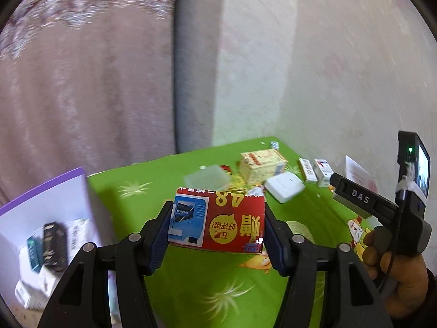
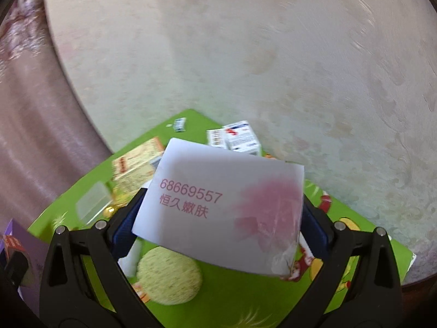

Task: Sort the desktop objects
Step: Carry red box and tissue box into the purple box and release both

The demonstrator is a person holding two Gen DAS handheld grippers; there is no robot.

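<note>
The fingers [image 1: 163, 235] of the left gripper [image 1: 217, 232] clamp a red box [image 1: 218, 221] by its two short ends, lifted clear of the green tabletop [image 1: 191, 287], likely for carrying to the purple-edged bin [image 1: 41, 218] at far left, where other cartons lie. Across the tabletop, loose items wait unsorted: a clear lid [image 1: 206, 178], a yellow box [image 1: 260, 168], a white case [image 1: 284, 187]. The right gripper [image 2: 221, 218] pinches a white sachet [image 2: 218, 205] by its side edges, raised too; blur hides exactly how the pads bite.
</note>
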